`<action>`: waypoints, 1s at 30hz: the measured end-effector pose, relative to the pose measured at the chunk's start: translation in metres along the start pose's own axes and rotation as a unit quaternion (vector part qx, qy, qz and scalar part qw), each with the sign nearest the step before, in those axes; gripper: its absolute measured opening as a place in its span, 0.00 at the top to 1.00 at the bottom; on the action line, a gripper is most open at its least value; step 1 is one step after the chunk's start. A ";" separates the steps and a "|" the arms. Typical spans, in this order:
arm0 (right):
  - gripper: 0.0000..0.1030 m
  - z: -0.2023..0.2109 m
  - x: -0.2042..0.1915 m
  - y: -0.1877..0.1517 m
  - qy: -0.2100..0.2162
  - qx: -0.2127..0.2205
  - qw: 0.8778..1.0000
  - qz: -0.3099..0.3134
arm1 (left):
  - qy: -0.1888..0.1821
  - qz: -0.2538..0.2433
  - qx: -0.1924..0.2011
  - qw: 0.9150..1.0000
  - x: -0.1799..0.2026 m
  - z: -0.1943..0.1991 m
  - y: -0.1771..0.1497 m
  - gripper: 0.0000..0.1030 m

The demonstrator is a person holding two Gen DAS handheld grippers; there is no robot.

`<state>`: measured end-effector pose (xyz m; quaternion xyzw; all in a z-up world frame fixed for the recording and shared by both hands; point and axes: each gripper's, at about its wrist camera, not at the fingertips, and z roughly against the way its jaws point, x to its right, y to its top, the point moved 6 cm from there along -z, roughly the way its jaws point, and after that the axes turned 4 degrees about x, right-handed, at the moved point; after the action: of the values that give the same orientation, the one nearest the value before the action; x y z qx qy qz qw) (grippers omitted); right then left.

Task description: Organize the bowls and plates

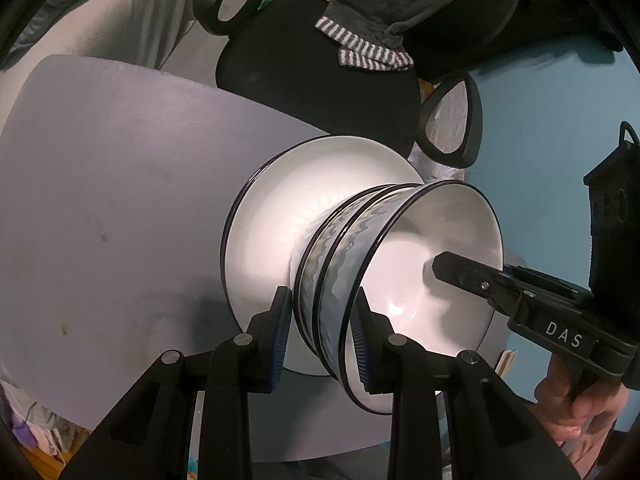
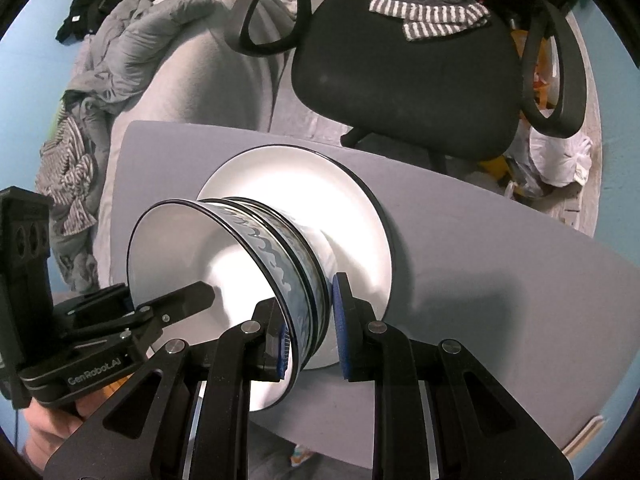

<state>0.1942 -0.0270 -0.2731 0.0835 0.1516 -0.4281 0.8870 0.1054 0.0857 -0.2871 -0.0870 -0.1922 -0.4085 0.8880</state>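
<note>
Nested bowls (image 1: 344,264) with blue wave bands and dark rims stand on a white plate (image 1: 276,200) on the grey table (image 1: 112,200). My left gripper (image 1: 320,340) is open, its jaws straddling the near walls of the bowls. In the right wrist view my right gripper (image 2: 310,320) is open, one finger inside the top bowl (image 2: 280,272) and one outside against the stack, over the plate (image 2: 348,192). Each gripper shows in the other's view, reaching into the top bowl: the right one (image 1: 480,280), the left one (image 2: 172,308).
A black office chair (image 2: 404,80) with striped cloth on it stands behind the table (image 2: 500,280). A grey bed with rumpled clothes (image 2: 132,52) lies to the left. A white bag (image 2: 560,160) sits on the floor at right.
</note>
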 end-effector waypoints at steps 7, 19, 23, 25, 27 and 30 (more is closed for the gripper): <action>0.81 -0.005 0.003 0.000 -0.005 -0.002 1.000 -0.010 | 0.004 -0.016 0.005 1.000 0.004 0.000 0.003 0.72; 0.58 0.002 0.006 -0.001 -0.040 0.030 0.999 -0.015 | 0.033 -0.019 0.022 0.999 -0.002 0.015 0.004 0.51; 0.51 0.018 0.005 -0.001 -0.067 0.056 0.996 -0.009 | 0.040 -0.024 0.052 0.998 -0.003 0.036 0.002 0.40; 0.49 0.031 0.004 -0.001 -0.077 0.076 0.994 -0.006 | 0.046 -0.035 0.070 0.996 0.000 0.051 -0.001 0.39; 0.46 0.047 0.000 -0.002 -0.089 0.101 0.991 0.001 | 0.048 -0.048 0.085 0.994 0.003 0.066 -0.003 0.39; 0.46 0.068 -0.007 -0.004 -0.104 0.133 0.986 0.015 | 0.057 -0.064 0.115 0.990 0.008 0.091 -0.006 0.38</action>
<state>0.2007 -0.0429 -0.2066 0.1579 -0.0008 -0.4378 0.8851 0.0812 0.1047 -0.2007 0.0520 -0.1918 -0.4442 0.8736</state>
